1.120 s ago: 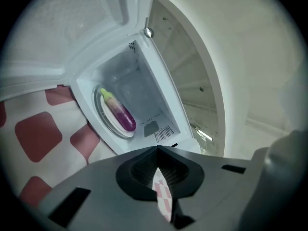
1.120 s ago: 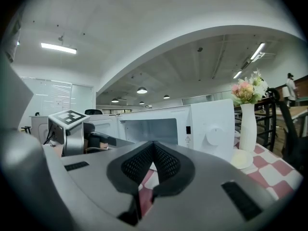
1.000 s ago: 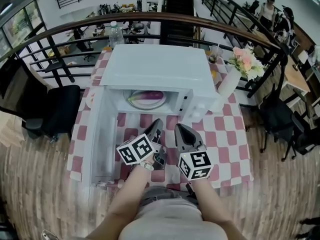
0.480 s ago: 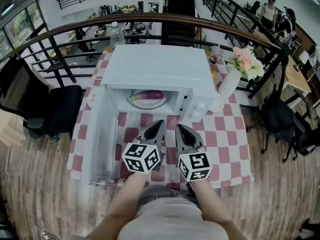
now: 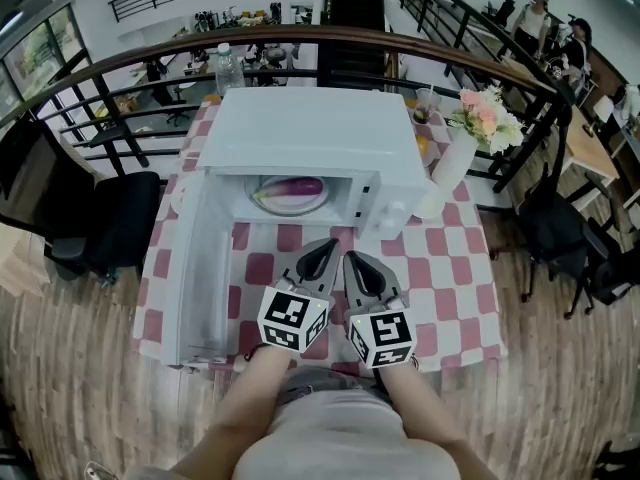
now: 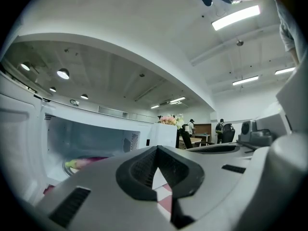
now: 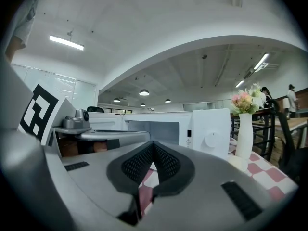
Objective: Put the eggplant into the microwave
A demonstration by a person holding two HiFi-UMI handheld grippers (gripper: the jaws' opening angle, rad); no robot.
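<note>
1. Table (image 5: 455, 298) under the microwave (image 5: 320, 133): the checked cloth hangs over the edge in front of the microwave. A gripper or sleeve snagging it could drag everything on top.
2. Microwave: the cavity is open and faces the person. Placing looks done. The main risk is a knock that shifts the whole box.
3. Door (image 5: 195, 268): swung fully out at the microwave's left, toward the person. If it gets closed next, a narrow closed tip pushing on the flat panel may slide off. A hard slam would jolt what's inside.
4. Vase (image 5: 450, 168) with flowers (image 5: 485, 118): stands just right of the microwave, tall and narrow. A wide swing of the right arm would tip it.
5. Left gripper (image 5: 322, 253): in front of the microwave opening, jaws pressed fully together, nothing held. Right gripper (image 5: 355, 260): just beside it, also in front of the microwave, jaws together and empty. The two sit close and could clash when either turns.
6. Plate (image 5: 262, 201): inside the microwave, toward the left of the cavity. It could slide if the box is bumped.
7. Eggplant (image 5: 293, 186): lies on the plate inside the microwave, well apart from both grippers. It's rounded, so a jolt could roll it off the plate.
</note>
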